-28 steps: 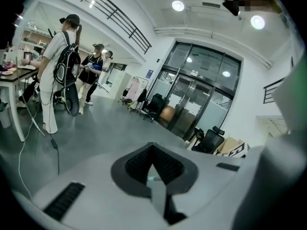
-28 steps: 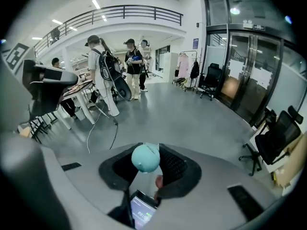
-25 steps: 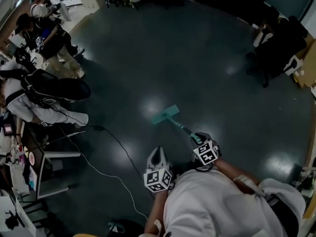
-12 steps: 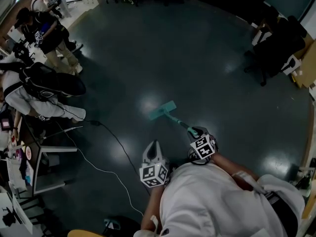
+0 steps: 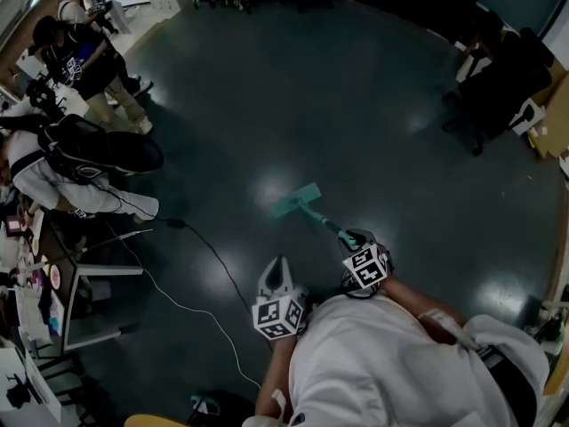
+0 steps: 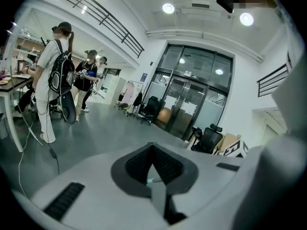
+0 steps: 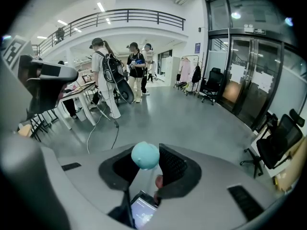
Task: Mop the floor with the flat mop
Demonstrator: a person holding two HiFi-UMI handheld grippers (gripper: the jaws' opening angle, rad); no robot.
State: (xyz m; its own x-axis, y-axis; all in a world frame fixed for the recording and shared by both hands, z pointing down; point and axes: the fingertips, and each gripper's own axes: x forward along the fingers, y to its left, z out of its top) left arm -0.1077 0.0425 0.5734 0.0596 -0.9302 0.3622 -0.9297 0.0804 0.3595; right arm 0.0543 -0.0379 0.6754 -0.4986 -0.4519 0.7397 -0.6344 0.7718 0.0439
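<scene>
The flat mop's teal head (image 5: pixel 295 200) lies flat on the dark floor (image 5: pixel 293 105) ahead of me. Its handle (image 5: pixel 322 223) slants back to my right gripper (image 5: pixel 356 238), which is shut on it. In the right gripper view the handle's round teal end cap (image 7: pixel 145 155) sticks out between the jaws of the right gripper (image 7: pixel 147 163). My left gripper (image 5: pixel 277 272) hangs to the left of the handle, apart from it. In the left gripper view the left gripper (image 6: pixel 152 150) has its jaws together with nothing held.
Several people stand at the left, one with a black backpack (image 5: pixel 93 154), beside a white table (image 5: pixel 93 278). A white cable (image 5: pixel 191 311) and a black cable (image 5: pixel 213 261) trail across the floor near my left side. Black office chairs (image 5: pixel 498 87) stand at the right.
The mop head has slid a little up and to the left, and both grippers have shifted slightly with it. The people at the left have moved a little.
</scene>
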